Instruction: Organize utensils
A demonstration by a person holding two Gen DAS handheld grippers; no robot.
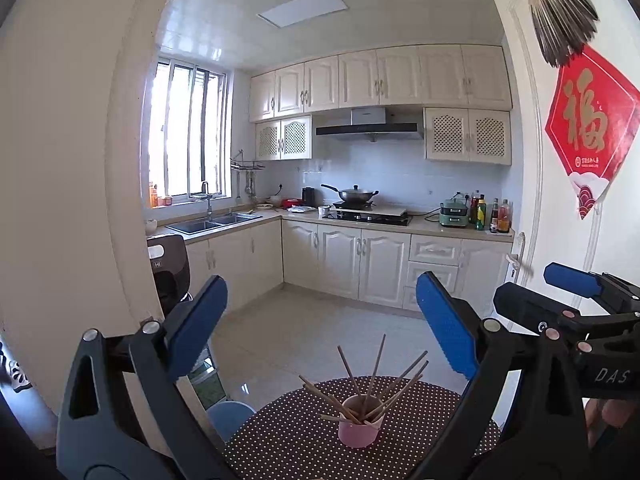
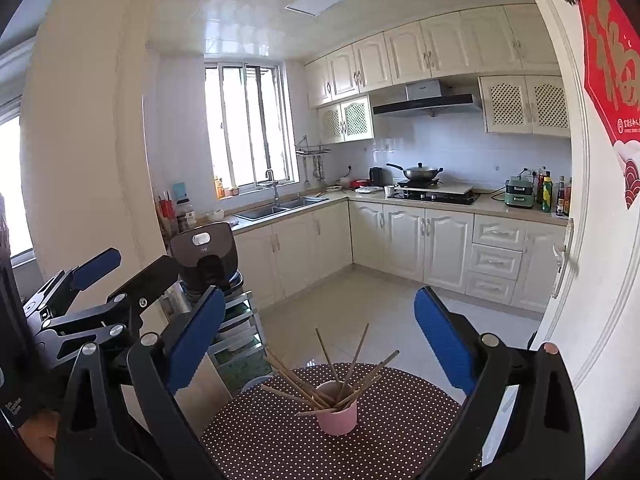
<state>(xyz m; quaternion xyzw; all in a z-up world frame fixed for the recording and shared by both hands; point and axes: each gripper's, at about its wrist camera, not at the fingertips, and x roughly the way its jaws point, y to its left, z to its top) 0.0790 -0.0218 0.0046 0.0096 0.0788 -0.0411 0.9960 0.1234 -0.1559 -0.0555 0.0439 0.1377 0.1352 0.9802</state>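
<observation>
Pink cup [image 1: 359,426] stands upright on a round table [image 1: 280,440] with a brown cloth dotted white, and a loose bunch of wooden chopsticks [image 1: 362,384] sits in it, fanning out in all directions above the rim. In the right wrist view the same cup [image 2: 338,412] sits a little in from the far edge of the table [image 2: 400,420], with bare dotted cloth all round it.

Both tongs hang above the near side of the table, well apart from the cup. The left gripper [image 1: 320,332] is spread wide with nothing between its blue pads, and the right gripper [image 2: 320,340] is spread just as wide and also empty. Each shows in the other's view: the right gripper [image 1: 560,292] at the right edge of the left camera, the left gripper [image 2: 120,272] at the left edge of the right camera (side by side, not touching).

Beyond the table's far edge lies open tiled floor [image 2: 380,312], bounded by cream cabinets [image 2: 404,240] along the back and left. A blue stool [image 1: 230,416] sits just beside the table's left rim
</observation>
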